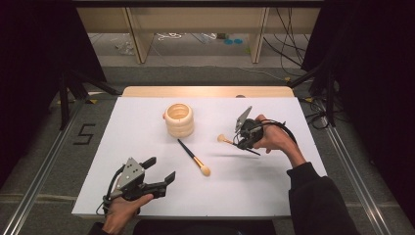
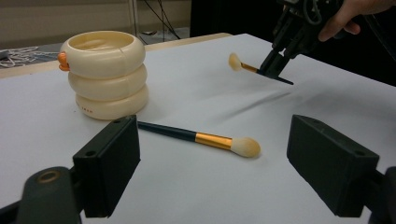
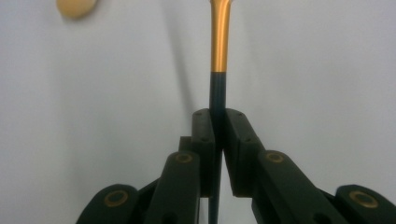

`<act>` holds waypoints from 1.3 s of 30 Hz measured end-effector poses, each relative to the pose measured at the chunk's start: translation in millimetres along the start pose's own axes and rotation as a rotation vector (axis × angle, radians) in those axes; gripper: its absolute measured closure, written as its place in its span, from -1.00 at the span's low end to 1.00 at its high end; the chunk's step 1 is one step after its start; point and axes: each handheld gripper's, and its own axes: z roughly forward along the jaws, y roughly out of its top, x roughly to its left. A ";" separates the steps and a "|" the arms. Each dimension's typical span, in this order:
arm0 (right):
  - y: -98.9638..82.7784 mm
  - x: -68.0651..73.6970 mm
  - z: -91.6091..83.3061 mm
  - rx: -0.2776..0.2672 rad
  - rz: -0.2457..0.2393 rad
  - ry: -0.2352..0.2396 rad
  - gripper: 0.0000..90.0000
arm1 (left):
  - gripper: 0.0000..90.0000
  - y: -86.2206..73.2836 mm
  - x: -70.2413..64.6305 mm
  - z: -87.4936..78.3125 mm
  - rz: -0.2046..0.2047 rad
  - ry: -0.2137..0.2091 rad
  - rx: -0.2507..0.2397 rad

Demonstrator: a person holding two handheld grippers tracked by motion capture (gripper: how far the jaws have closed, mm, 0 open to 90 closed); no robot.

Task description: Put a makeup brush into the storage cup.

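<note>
Your right gripper is closed on the dark handle of a makeup brush; in the right gripper view the jaws press the handle from both sides, the gold ferrule runs up from them and the bristle head is cut off by the top edge. In the high view that held brush sits to the right of the cream ring-stacked holder, its pale tip pointing toward the holder; the left gripper view shows it lifted clear of the white table, with a soft shadow beneath it. Your right hand covers most of the gripper body; the far end of the handle is thin and hard to follow.

Your left gripper stands wide apart, holding and touching nothing; it sits nearer you than the holder and to its left.

A second brush lies flat on the table just in front of the holder, between your left jaws in the left gripper view; its handle end is hidden behind the left-hand jaw block.

The holder carries a small orange part on one side; I cannot tell what it is.
</note>
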 end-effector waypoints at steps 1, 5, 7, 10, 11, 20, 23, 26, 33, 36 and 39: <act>-0.4 -2.1 -5.4 -0.073 0.025 -0.017 0.85 | -0.62 -0.6 -0.2 0.2 -0.004 0.002 0.004; -0.8 -3.9 -14.5 -0.213 0.072 -0.011 0.85 | -0.62 -1.4 0.9 2.0 -0.009 0.002 0.009; -0.4 -3.0 -18.5 -0.282 0.095 -0.009 0.85 | -0.62 -1.7 0.5 2.7 -0.017 0.004 0.007; -0.4 -2.5 -22.9 -0.351 0.127 -0.012 0.85 | -0.62 -1.7 0.2 4.7 -0.009 0.006 0.012; -0.3 -2.7 -24.6 -0.380 0.129 -0.005 0.85 | -0.62 -2.2 -0.4 7.1 -0.013 0.003 0.015; -2.4 8.4 -34.9 -0.551 0.207 0.028 0.85 | -0.62 -3.5 -2.8 36.6 -0.009 -0.044 0.056; -0.1 14.3 -37.8 -0.588 0.222 0.035 0.85 | -0.62 -2.3 -7.5 50.4 -0.001 -0.059 0.054; 1.9 18.8 -38.1 -0.621 0.223 0.047 0.85 | -0.61 1.0 -12.1 65.9 0.009 -0.079 0.042; 2.9 26.4 -32.1 -0.693 0.260 0.113 0.85 | -0.49 10.0 -13.7 84.3 -0.028 -0.111 0.012; 5.4 30.0 -30.9 -0.712 0.260 0.128 0.85 | -0.48 12.6 -13.5 86.0 -0.032 -0.113 0.003; 10.6 36.8 -26.2 -0.728 0.244 0.147 0.85 | -0.48 14.7 -14.3 85.7 -0.046 -0.130 -0.010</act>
